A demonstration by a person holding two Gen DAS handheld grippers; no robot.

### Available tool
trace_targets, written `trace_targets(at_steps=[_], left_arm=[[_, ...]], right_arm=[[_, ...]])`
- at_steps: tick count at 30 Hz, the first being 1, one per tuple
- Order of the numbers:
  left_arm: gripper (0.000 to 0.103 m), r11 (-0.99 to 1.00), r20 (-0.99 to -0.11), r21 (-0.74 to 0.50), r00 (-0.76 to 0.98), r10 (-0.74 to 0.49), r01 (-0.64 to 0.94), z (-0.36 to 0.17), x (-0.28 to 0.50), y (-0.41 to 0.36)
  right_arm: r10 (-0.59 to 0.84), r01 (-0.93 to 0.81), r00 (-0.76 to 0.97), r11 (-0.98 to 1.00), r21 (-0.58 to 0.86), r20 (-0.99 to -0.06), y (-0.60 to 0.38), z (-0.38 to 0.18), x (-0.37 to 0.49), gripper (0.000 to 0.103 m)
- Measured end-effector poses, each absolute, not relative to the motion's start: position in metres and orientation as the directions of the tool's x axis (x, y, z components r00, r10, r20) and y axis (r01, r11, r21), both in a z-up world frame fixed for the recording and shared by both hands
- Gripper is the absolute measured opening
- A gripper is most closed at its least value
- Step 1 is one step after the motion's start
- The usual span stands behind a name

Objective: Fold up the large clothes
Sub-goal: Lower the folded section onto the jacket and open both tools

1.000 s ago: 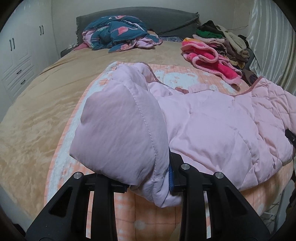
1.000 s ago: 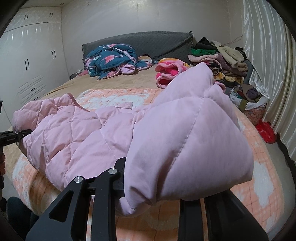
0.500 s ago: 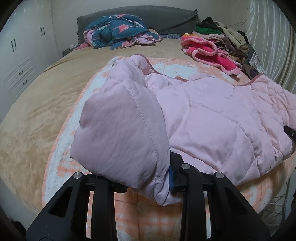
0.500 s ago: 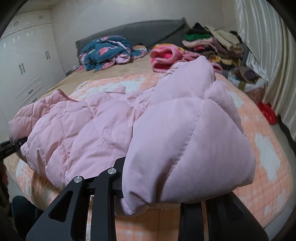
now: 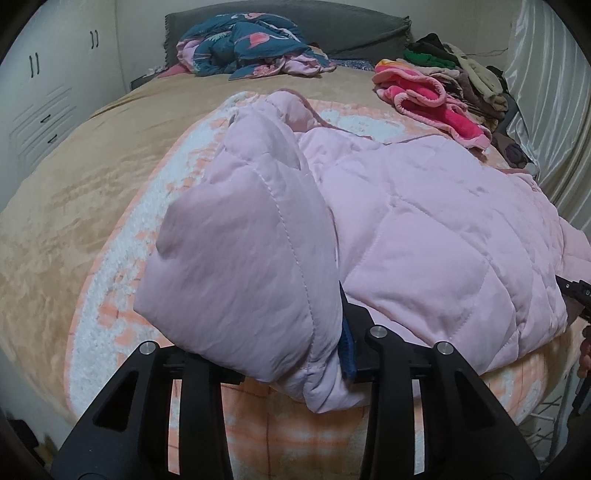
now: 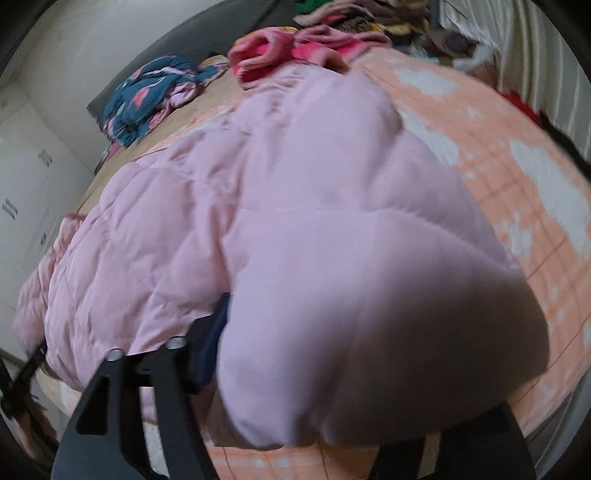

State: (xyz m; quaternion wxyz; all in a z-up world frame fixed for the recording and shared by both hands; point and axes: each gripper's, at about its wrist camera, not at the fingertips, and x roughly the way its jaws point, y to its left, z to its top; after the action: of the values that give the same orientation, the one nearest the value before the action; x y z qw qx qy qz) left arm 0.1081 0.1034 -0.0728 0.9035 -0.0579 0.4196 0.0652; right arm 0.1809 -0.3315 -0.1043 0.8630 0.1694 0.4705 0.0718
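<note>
A large pink quilted jacket (image 5: 424, 236) lies across the orange-and-white blanket (image 5: 122, 295) at the foot of the bed. My left gripper (image 5: 295, 354) is shut on a puffy corner of the jacket, which bulges over the jaws and hides the fingertips. In the right wrist view the jacket (image 6: 229, 221) fills most of the frame. My right gripper (image 6: 295, 387) is shut on its other corner, and the fabric covers the right finger. The right gripper's tip (image 5: 574, 290) shows at the left wrist view's right edge.
A teal patterned garment (image 5: 243, 44) lies by the grey headboard (image 5: 351, 26). A pink fleece item (image 5: 432, 99) and a stack of clothes (image 5: 461, 70) sit at the far right. White wardrobes (image 5: 44, 96) stand left, a curtain (image 5: 546, 110) right. A tan bedspread (image 5: 74, 184) covers the bed.
Both grippers have moved forward and up over the bed with the jacket corners in them. The right gripper has tilted sharply and its view is motion-blurred.
</note>
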Motion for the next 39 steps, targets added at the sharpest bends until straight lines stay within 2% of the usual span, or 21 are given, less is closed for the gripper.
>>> trace_targets(at_steps=[2, 4, 7, 12, 16, 18, 20, 21, 28, 39], left_arm=[[0.029, 0.984, -0.768, -0.056, 0.637, 0.067, -0.171, -0.074, 0.107, 0.104], [0.03, 0.983, -0.768, -0.057, 0.637, 0.067, -0.173, -0.075, 0.106, 0.105], [0.033, 0.981, -0.767, -0.066, 0.638, 0.065, -0.18, -0.076, 0.103, 0.107], [0.044, 0.978, -0.762, -0.074, 0.644, 0.069, -0.192, -0.078, 0.092, 0.112], [0.065, 0.973, -0.764, -0.076, 0.64, 0.083, -0.217, -0.08, 0.081, 0.119], [0.07, 0.972, -0.765, -0.085, 0.639, 0.078, -0.221, -0.08, 0.076, 0.122], [0.092, 0.967, -0.768, -0.058, 0.631, 0.115, -0.247, -0.08, 0.069, 0.126], [0.094, 0.964, -0.765, -0.039, 0.629, 0.14, -0.262, -0.078, 0.065, 0.128], [0.094, 0.957, -0.769, -0.046, 0.621, 0.149, -0.287, -0.067, 0.035, 0.142], [0.094, 0.948, -0.694, -0.084, 0.701, 0.166, -0.308, -0.014, 0.007, 0.139]], right_arm=[[0.294, 0.035, 0.545, 0.927, 0.372, -0.785, -0.333, -0.106, 0.181, 0.077], [0.287, 0.044, 0.545, 0.928, 0.369, -0.787, -0.333, -0.104, 0.179, 0.084], [0.288, 0.038, 0.546, 0.93, 0.366, -0.787, -0.336, -0.101, 0.173, 0.088], [0.268, 0.047, 0.561, 0.935, 0.353, -0.784, -0.353, -0.096, 0.154, 0.096], [0.24, 0.059, 0.581, 0.941, 0.335, -0.777, -0.367, -0.09, 0.138, 0.097], [0.224, 0.062, 0.589, 0.945, 0.32, -0.776, -0.372, -0.087, 0.13, 0.097], [0.208, 0.066, 0.596, 0.95, 0.306, -0.776, -0.375, -0.084, 0.123, 0.097], [0.2, 0.067, 0.6, 0.952, 0.298, -0.775, -0.377, -0.083, 0.12, 0.097], [0.125, 0.066, 0.655, 0.973, 0.222, -0.745, -0.382, -0.064, 0.099, 0.097], [0.092, -0.01, 0.754, 0.991, 0.13, -0.65, -0.359, -0.015, 0.071, 0.097]])
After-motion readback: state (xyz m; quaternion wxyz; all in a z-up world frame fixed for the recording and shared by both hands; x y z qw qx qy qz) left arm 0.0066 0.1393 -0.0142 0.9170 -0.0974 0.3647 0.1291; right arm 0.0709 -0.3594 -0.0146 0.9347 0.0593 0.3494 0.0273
